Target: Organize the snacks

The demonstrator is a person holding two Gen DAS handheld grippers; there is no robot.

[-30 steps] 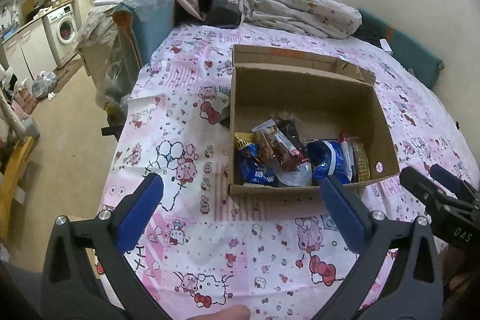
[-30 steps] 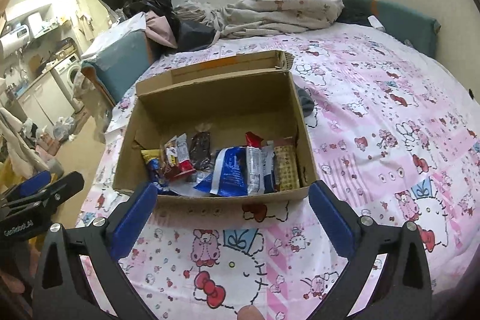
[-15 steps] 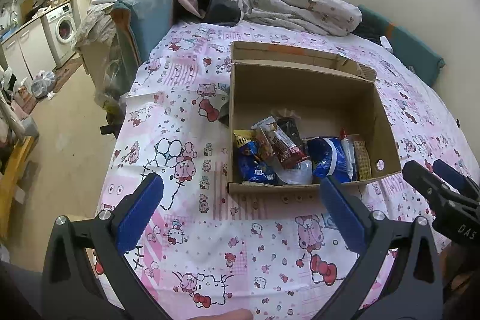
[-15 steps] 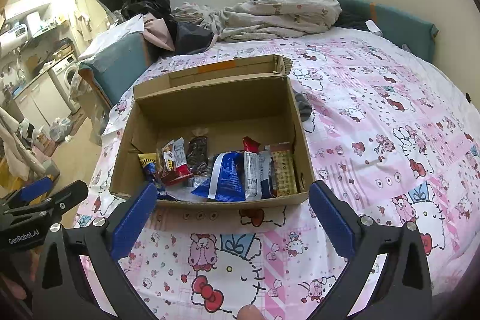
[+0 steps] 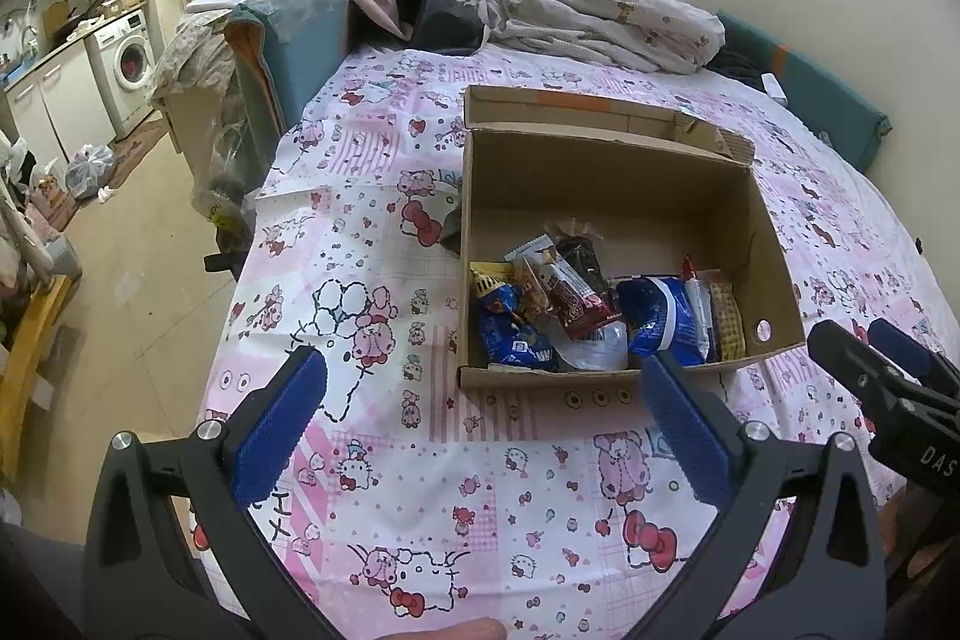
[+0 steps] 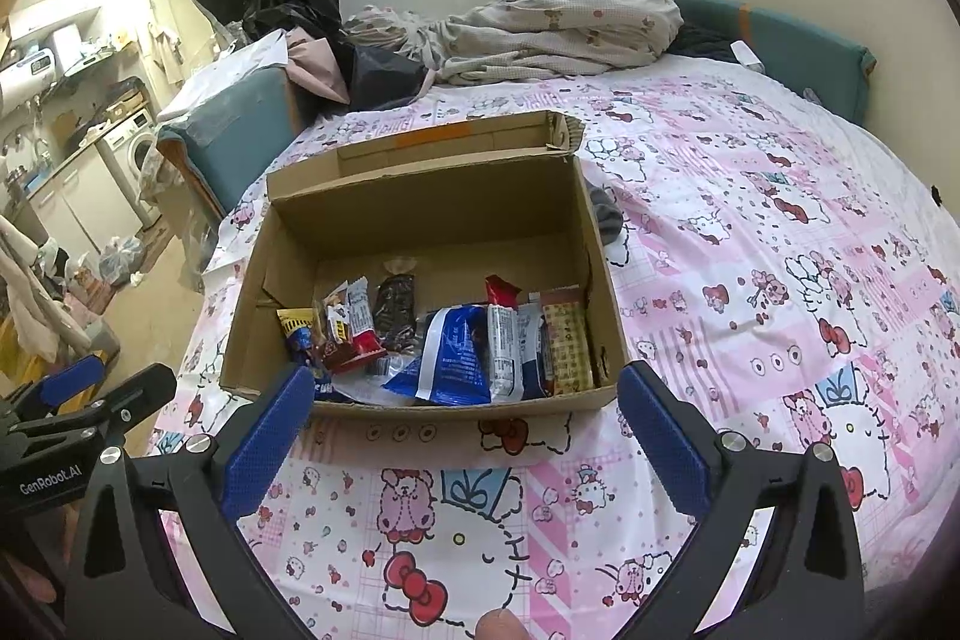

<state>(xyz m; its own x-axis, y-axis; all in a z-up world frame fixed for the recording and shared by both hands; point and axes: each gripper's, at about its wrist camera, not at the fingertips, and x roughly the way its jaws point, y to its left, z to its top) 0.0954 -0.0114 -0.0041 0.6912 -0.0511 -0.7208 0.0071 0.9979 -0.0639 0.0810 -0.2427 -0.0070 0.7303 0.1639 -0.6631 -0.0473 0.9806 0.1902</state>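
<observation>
An open cardboard box [image 5: 618, 160] [image 6: 432, 208] stands on the pink patterned bed sheet. Several wrapped snacks lie along its near wall, among them a blue packet [image 5: 660, 319] [image 6: 450, 355], a dark red bar [image 5: 576, 307] [image 6: 351, 340] and a tan biscuit pack [image 5: 726, 322] [image 6: 567, 346]. My left gripper [image 5: 480, 424] is open and empty, held above the sheet in front of the box. My right gripper [image 6: 465, 439] is open and empty, also just short of the box's near wall. Each gripper shows at the edge of the other's view.
A crumpled quilt [image 5: 588, 16] [image 6: 540, 22] lies at the head of the bed. A teal cushion [image 5: 804, 94] lines the right wall. A teal chair [image 5: 288, 40] piled with clothes stands at the bed's left corner. A dark cloth [image 6: 606, 214] lies right of the box.
Both grippers have drawn back and up a little from the box, so it sits slightly farther away in both views. Both stay open and empty.
</observation>
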